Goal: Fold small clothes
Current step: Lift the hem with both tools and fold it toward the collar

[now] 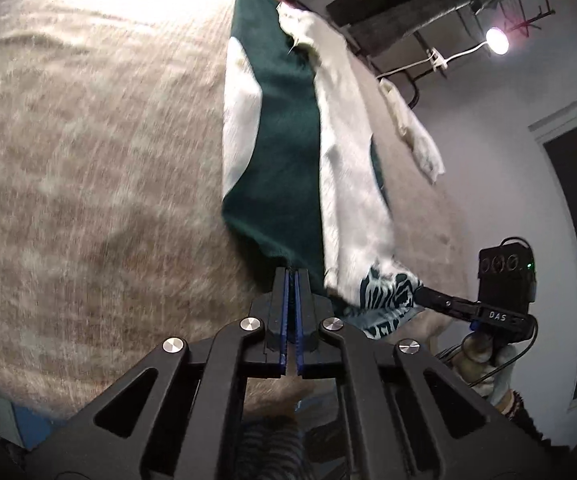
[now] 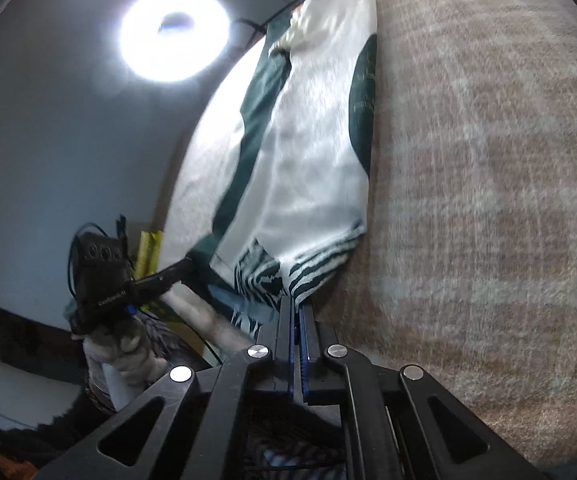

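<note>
The left claw (image 1: 291, 276) was pressed together on the near dark-green hem of the garment (image 1: 284, 152), and the right claw (image 2: 297, 305) pinched the striped corner at the same near edge. The garment lay lengthwise on a beige woven surface (image 1: 88, 160), probably a bed or sofa. To fold well, I judged both corners should rise together, evenly taut, travel toward the far end, and be laid edge to edge. The cloth looked soft, limp knit: dark green panels, white sections, a zebra-like striped band (image 2: 272, 276). A small pale sock-like piece (image 1: 416, 128) lay near the surface's edge.
</note>
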Action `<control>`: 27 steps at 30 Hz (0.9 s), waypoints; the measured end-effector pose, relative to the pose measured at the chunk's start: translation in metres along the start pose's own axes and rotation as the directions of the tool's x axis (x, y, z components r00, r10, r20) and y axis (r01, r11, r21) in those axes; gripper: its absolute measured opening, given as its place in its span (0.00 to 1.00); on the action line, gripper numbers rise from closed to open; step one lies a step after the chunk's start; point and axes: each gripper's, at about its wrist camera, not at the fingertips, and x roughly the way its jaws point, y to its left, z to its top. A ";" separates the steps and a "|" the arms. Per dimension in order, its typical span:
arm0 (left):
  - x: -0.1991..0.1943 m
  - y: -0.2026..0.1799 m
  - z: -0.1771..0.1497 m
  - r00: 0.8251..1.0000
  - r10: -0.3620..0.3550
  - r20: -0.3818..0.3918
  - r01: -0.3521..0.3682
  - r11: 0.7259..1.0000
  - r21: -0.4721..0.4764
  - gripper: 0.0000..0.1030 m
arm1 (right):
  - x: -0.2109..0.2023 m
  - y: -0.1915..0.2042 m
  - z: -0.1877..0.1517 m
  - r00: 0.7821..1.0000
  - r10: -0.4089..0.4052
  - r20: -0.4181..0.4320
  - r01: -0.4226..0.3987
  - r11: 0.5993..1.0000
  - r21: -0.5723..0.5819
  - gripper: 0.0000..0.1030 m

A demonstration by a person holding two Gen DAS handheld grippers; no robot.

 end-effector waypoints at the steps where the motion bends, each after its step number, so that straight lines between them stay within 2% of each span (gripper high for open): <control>1: -0.002 -0.002 0.005 1.000 -0.002 0.012 0.002 1.000 0.003 0.00 | -0.002 0.000 0.004 1.000 0.006 0.011 -0.006 1.000 0.006 0.00; 9: -0.006 -0.018 0.051 0.996 -0.015 0.090 0.013 1.000 0.026 0.00 | -0.013 0.004 0.040 0.998 0.012 0.065 -0.012 1.000 0.005 0.00; 15: 0.010 -0.020 0.084 0.994 -0.012 0.105 0.009 1.000 0.026 0.00 | -0.018 0.005 0.073 0.995 0.002 0.101 -0.002 1.000 0.007 0.00; 27: 0.041 -0.008 0.151 0.988 0.055 0.143 -0.057 0.998 0.008 0.00 | -0.003 -0.011 0.143 0.989 -0.026 0.149 0.021 0.999 0.033 0.00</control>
